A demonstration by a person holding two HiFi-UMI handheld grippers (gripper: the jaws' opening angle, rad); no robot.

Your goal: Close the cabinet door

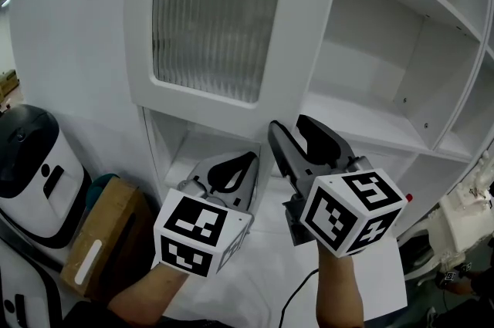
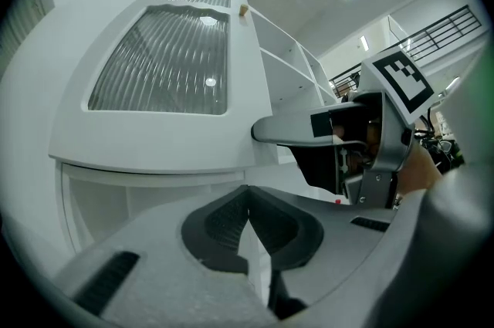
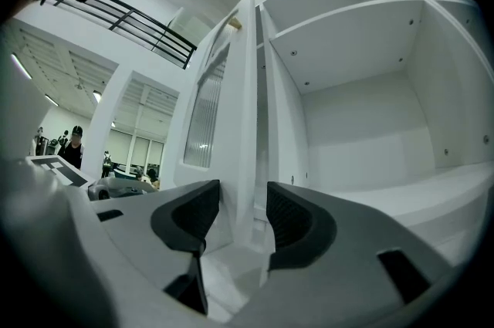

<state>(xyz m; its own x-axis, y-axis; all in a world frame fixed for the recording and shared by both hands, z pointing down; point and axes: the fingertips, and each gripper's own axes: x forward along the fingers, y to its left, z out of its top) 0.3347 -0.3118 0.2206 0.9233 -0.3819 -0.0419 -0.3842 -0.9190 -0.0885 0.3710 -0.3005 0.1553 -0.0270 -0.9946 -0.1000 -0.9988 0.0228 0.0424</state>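
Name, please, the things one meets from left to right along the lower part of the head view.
black-and-white appliance → cardboard box → left gripper → right gripper

cabinet door top cut off; distant people tiny

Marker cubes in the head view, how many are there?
2. One marker cube sits on the left gripper, lower left; the other on the right gripper, lower middle-right. None seems hidden.
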